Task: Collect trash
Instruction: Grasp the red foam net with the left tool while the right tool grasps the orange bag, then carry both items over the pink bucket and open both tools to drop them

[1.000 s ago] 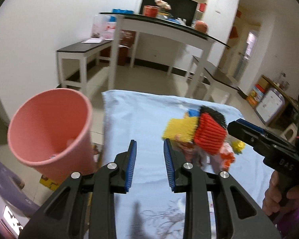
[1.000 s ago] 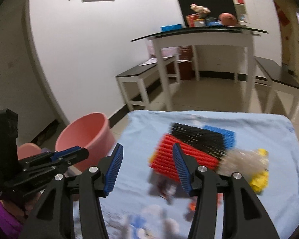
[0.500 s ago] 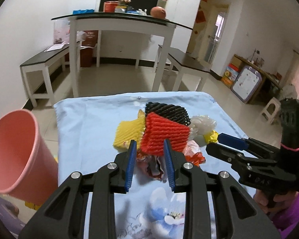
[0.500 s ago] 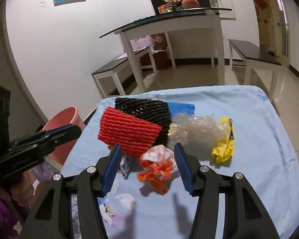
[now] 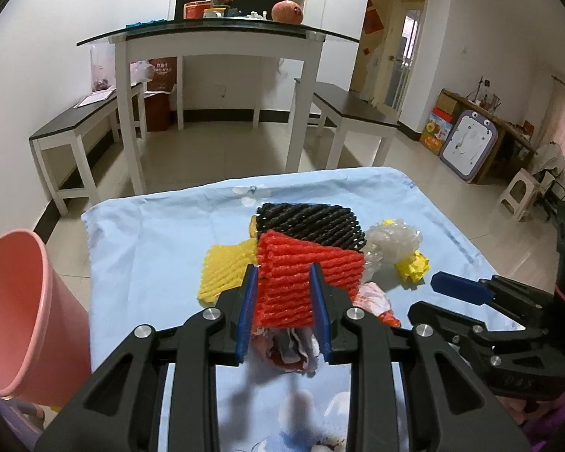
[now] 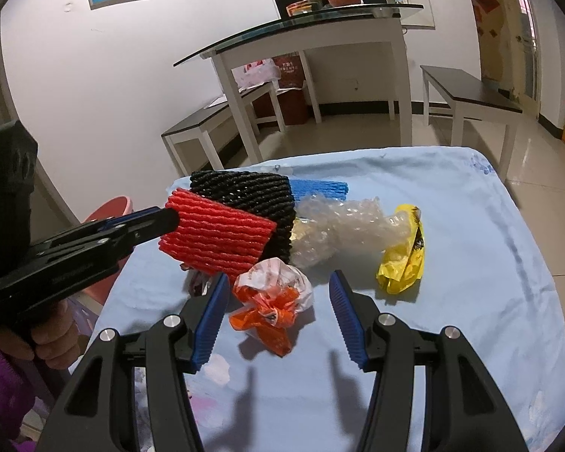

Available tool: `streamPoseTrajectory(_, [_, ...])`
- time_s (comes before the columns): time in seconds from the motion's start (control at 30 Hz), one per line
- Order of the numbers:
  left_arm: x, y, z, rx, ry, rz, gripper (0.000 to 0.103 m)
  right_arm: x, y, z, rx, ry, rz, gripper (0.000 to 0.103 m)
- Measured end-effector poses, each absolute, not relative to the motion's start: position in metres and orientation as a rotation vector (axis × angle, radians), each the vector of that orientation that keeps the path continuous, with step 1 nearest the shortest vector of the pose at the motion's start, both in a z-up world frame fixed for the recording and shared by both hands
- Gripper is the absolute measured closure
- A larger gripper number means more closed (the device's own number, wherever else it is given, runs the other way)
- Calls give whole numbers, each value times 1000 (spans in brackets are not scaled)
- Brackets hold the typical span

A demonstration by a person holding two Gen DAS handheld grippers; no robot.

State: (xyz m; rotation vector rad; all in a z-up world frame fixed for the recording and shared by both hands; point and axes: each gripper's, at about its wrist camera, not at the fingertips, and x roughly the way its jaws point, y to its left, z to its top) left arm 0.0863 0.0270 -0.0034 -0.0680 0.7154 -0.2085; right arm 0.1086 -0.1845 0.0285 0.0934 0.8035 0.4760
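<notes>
A trash pile lies on the blue cloth table [image 5: 150,241]: red foam net [image 5: 305,271], black foam net [image 5: 309,222], yellow foam net [image 5: 226,267], clear bubble wrap [image 6: 350,226], yellow wrapper [image 6: 403,256], orange-white wrapper [image 6: 275,297]. My left gripper [image 5: 282,282] is open, its blue pads on either side of the red net's near edge; it also shows in the right wrist view [image 6: 165,214]. My right gripper [image 6: 278,301] is open around the orange-white wrapper, just above the cloth. A pink bin [image 5: 22,320] stands left of the table.
A blue foam net [image 6: 320,188] peeks from behind the black one. A crumpled dark wrapper [image 5: 290,350] lies under the red net. Beyond the table are a white glass-topped table [image 5: 222,34], two benches [image 5: 79,120] and tiled floor.
Both grippers have swung toward the pile and moved closer. The left one now straddles the red net; the right one has opened wider around the orange-white wrapper.
</notes>
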Motion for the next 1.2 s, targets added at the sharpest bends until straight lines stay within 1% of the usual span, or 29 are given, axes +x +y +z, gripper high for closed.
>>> streamPoseTrajectory(0.07, [83,23,-2,-53,699,-223,76,110,-185,27,92,808,473,48])
streamPoseTrajectory(0.13, [80,17,-2,-26,690,-241,89,110,-185,25,92,818,470,46])
streamPoseTrajectory(0.2, [78,13,-3,-9,694,-258,92,111,-185,23,94,827,470,45])
streamPoseTrajectory(0.5, [73,3,-14,11,706,-263,98,112,-182,14,87,858,463,45])
streamPoseTrajectory(0.8, [58,16,-1,-46,667,-263,99,124,-187,3,139,909,435,45])
streamPoseTrajectory(0.9, [49,21,6,-67,651,-266,99,128,-186,2,146,914,435,51])
streamPoseTrajectory(1.03, [39,29,16,-92,628,-260,99,129,-184,2,138,915,441,65])
streamPoseTrajectory(1.2, [28,39,25,-109,604,-238,99,123,-181,5,117,900,440,70])
